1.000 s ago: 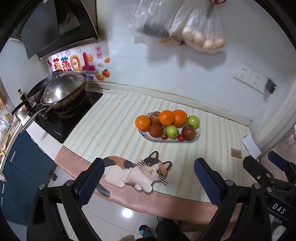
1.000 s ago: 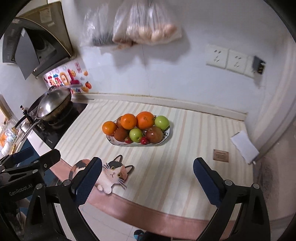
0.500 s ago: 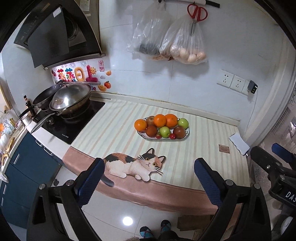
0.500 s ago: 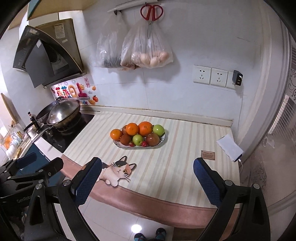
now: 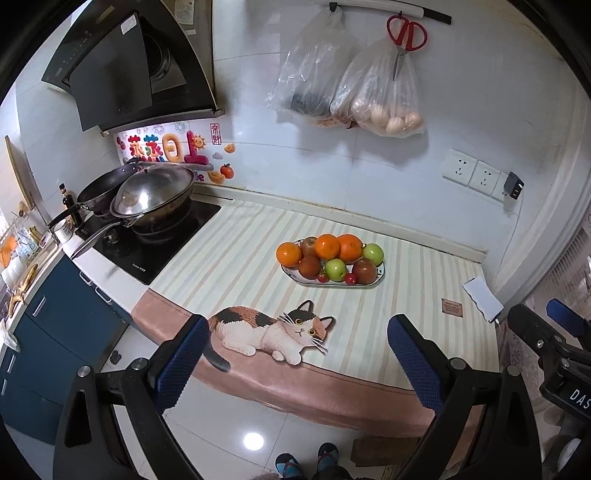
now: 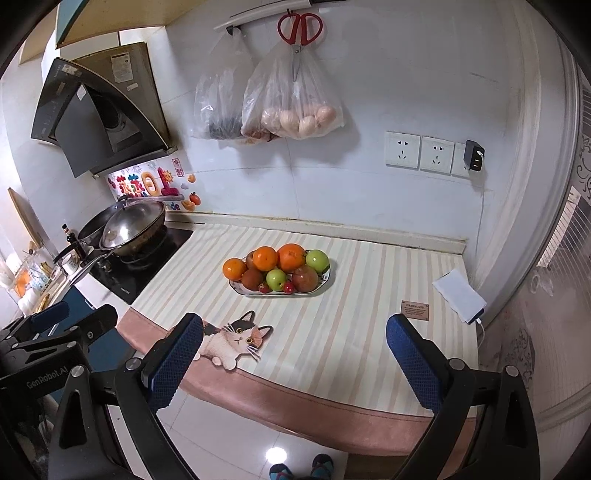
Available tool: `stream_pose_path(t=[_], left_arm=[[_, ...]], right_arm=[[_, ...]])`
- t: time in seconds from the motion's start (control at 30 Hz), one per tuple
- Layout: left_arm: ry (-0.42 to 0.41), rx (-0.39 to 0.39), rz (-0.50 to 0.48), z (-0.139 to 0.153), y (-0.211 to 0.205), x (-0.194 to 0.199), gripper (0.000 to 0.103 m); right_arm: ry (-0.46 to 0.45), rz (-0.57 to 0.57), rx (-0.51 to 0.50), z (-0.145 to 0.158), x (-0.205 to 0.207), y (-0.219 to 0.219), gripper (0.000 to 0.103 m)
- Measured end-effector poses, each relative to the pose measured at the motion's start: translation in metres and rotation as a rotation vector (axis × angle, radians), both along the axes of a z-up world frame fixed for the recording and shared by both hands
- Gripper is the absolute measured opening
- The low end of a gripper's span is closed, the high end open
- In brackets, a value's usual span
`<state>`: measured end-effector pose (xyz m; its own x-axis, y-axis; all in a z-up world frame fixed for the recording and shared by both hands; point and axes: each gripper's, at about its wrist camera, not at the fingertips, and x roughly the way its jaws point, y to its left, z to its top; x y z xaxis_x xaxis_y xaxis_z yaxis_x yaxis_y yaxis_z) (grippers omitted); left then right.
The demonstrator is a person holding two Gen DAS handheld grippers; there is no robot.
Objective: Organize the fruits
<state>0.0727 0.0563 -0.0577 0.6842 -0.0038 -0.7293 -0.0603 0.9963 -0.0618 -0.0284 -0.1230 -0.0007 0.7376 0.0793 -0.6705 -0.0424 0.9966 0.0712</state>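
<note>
An oval white plate (image 5: 379,277) (image 6: 325,281) sits mid-counter, piled with oranges (image 5: 327,246) (image 6: 265,258), green apples (image 5: 335,270) (image 6: 317,260), dark red fruits (image 5: 364,270) and small red ones. My left gripper (image 5: 298,360) is open and empty, held well back from the counter's front edge, above the floor. My right gripper (image 6: 294,356) is open and empty too, also back from the front edge. Each gripper shows at the side of the other's view.
A striped mat with a cat picture (image 5: 273,330) covers the counter. A stove with a lidded wok (image 5: 153,194) stands left. Bags (image 6: 291,107) and red scissors (image 6: 300,27) hang on the wall. A white power bank (image 6: 459,295) lies far right. My feet (image 5: 306,461) show on the tiled floor.
Both grippers have pulled back and up from the counter, so the plate looks smaller and farther. The jaws stay open and empty.
</note>
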Motion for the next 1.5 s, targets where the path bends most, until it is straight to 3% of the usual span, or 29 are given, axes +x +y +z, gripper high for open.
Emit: stream_pose_path(t=[0.8,1.5], left_arm=[[0.073,0.057,0.035,-0.038,-0.026,0.091,0.102],[0.095,0.064,0.039,-0.05,-0.027,0.111,0.102]], right_arm=[[0.046,0.0,-0.045,-0.047,0.132,-0.01,0.101],[0.08,-0.006,-0.036,-0.067,0.154,-0.009,0.102]])
